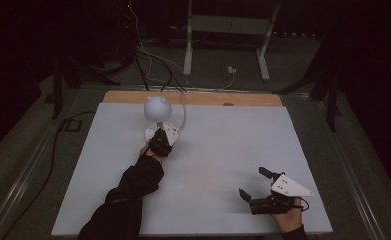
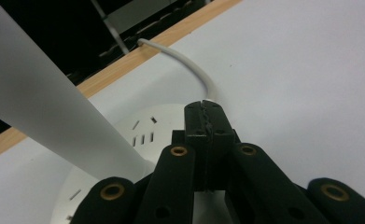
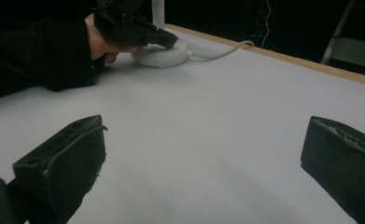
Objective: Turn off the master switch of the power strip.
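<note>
A white desk lamp with a round head (image 1: pixel 157 107) stands on a round white base (image 1: pixel 169 131) at the back of the white table. My left gripper (image 1: pixel 161 141) is shut, its tips pressed down on the lamp base (image 2: pixel 143 126); the jaws meet with nothing between them (image 2: pixel 203 114). The lamp's white stem (image 2: pixel 40 107) slants across the left gripper view. In the right gripper view the left gripper (image 3: pixel 164 37) rests on the base (image 3: pixel 161 56). My right gripper (image 1: pixel 255 185) lies open near the table's front right, jaws wide apart over bare table (image 3: pixel 203 154).
A white cord (image 1: pixel 184 107) runs from the lamp base over the table's wooden back edge (image 1: pixel 193 98). Beyond the table are cables on the floor and a white metal stand (image 1: pixel 228 30). The white table surface (image 1: pixel 233 140) lies between the two grippers.
</note>
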A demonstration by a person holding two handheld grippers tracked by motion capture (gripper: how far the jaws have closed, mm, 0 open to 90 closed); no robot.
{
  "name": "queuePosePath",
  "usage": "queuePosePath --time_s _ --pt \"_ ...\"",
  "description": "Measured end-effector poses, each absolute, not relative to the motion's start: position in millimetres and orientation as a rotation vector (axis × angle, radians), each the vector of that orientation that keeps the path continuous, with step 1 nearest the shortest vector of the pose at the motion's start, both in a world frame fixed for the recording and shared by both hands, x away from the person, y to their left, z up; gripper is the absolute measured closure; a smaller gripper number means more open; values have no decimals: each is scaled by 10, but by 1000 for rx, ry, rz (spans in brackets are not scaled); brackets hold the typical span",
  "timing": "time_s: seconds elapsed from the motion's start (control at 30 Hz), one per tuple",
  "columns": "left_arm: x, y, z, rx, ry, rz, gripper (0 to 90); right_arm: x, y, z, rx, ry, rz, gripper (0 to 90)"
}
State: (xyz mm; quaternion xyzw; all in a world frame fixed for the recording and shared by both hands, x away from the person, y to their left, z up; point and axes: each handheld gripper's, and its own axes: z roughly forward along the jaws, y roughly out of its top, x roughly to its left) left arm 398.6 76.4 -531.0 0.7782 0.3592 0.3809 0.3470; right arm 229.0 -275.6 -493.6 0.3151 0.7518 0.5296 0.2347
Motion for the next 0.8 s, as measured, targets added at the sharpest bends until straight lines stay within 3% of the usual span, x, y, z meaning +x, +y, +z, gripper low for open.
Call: queuePosePath --time_s 0.8 --pt "3992 654 -5275 2063 991 1017 900 2289 -2740 -4943 864 2074 1449 2"
